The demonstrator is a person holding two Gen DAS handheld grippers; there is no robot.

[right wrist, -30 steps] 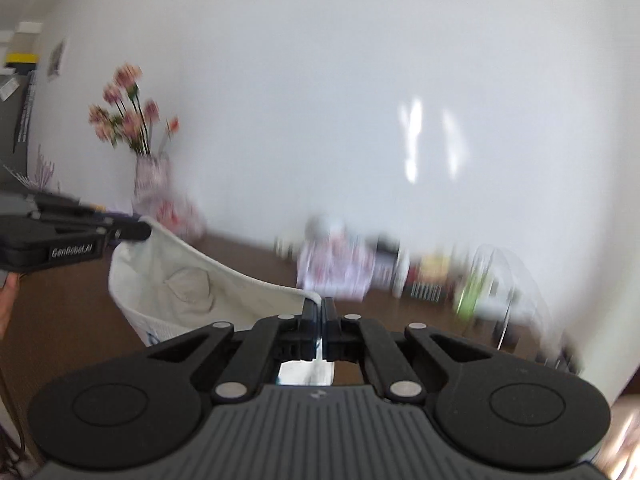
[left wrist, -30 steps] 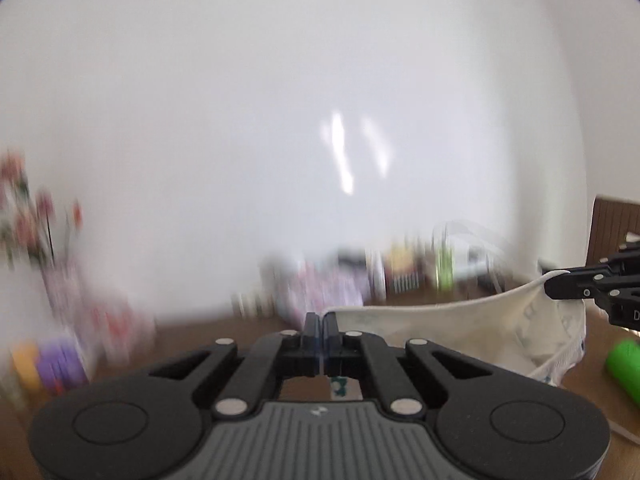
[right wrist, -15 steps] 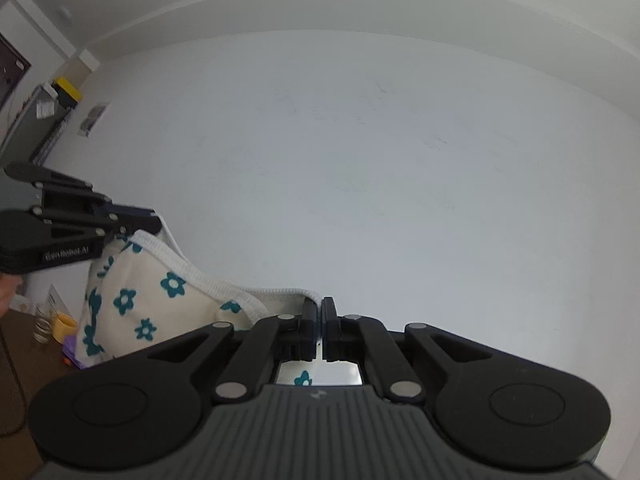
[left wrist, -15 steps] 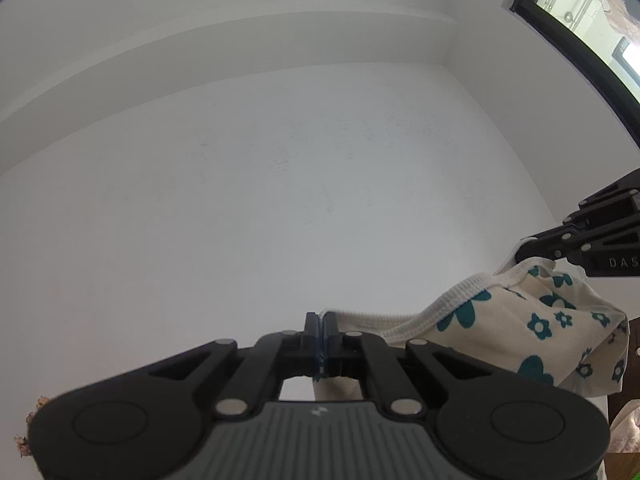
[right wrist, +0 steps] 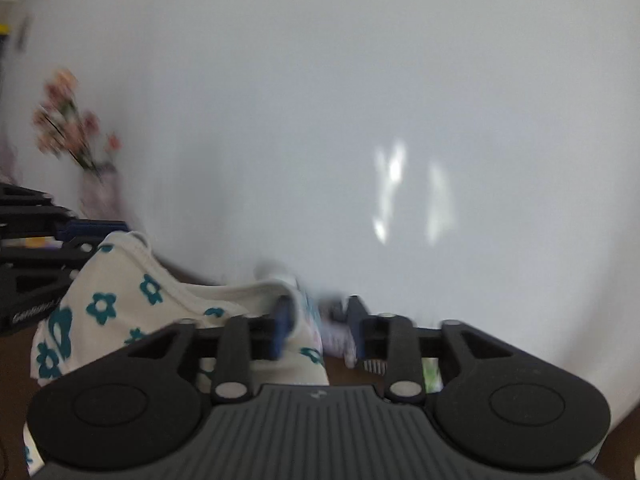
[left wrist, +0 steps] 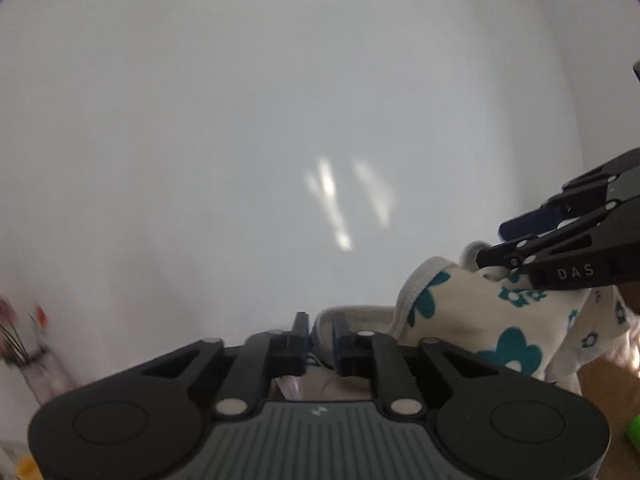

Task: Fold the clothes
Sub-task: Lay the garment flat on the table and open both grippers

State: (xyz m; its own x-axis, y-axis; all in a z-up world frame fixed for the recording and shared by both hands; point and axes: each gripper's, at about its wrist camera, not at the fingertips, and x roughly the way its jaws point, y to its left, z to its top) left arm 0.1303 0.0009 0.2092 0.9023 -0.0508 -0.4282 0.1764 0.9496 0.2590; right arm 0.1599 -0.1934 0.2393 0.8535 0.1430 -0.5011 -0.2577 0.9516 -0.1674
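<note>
Left gripper [left wrist: 320, 340] slightly parted; right gripper [right wrist: 318, 330] spread wide, both level.

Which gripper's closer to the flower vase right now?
Left. The left gripper is at the garment end nearest the vase; the right gripper is at the garment's other end, farther away.

A: Blurred items?
B: Flowers [right wrist: 68, 120], smeared; vase [right wrist: 100, 196] beneath, outline only. Clutter [right wrist: 340, 340] on the table [right wrist: 16, 360], past the right tongs [right wrist: 318, 326], unreadable.
A: Cut off?
B: Green thing [left wrist: 633, 432], at the left view's right edge; kind unknown. Garment [right wrist: 120, 304], lower part behind the tongs' body.
A: Hidden?
B: Garment rim between the left tongs [left wrist: 319, 342]; whether the pads [left wrist: 301, 340] touch it cannot be told.
A: Other?
B: Lettering on the neighbouring tongs, right view, smeared.
</note>
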